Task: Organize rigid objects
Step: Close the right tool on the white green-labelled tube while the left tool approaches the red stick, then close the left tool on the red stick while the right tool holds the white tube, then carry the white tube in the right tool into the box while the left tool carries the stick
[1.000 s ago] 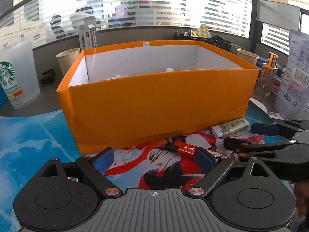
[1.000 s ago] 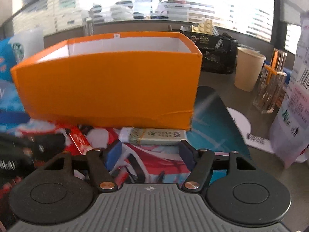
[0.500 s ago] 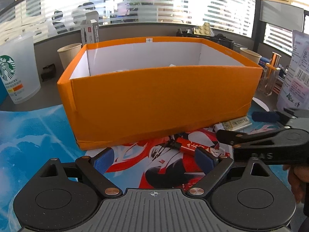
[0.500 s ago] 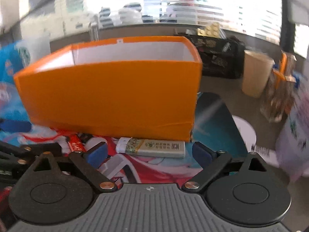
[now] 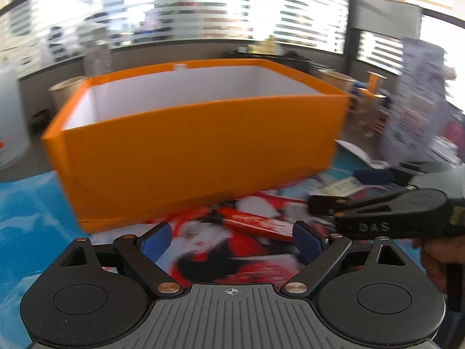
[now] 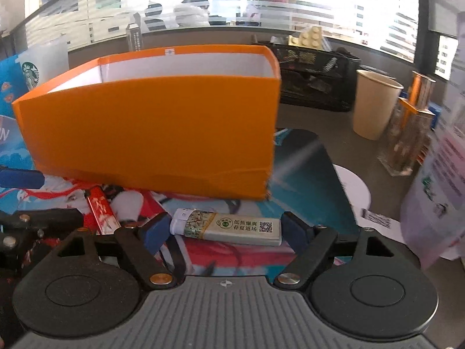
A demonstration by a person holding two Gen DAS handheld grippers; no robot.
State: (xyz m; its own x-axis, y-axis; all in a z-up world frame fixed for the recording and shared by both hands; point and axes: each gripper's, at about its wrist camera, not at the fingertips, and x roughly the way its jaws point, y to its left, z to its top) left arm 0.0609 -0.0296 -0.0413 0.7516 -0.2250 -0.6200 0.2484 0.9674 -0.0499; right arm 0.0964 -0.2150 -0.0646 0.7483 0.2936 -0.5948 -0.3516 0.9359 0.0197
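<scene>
An open orange box (image 5: pixel 197 148) with white inner walls stands on the printed mat; it also shows in the right wrist view (image 6: pixel 151 133). A red lighter (image 5: pixel 255 222) lies on the mat in front of it, between the open fingers of my left gripper (image 5: pixel 231 237); it also shows in the right wrist view (image 6: pixel 101 210). A grey-green lighter (image 6: pixel 229 226) lies crosswise between the open fingers of my right gripper (image 6: pixel 223 231). Neither gripper touches its lighter. The right gripper's body (image 5: pixel 392 215) shows at the right of the left wrist view.
A paper cup (image 6: pixel 375 104), a clear holder with orange pens (image 6: pixel 409 133) and a black mesh organiser (image 6: pixel 314 78) stand right of the box. A printed plastic bag (image 6: pixel 438 192) stands at far right. A Starbucks cup (image 6: pixel 43 61) stands at left.
Both grippers have moved closer to their lighters. The right gripper has opened wider and now brackets the grey-green lighter. The left wrist view has blurred with motion.
</scene>
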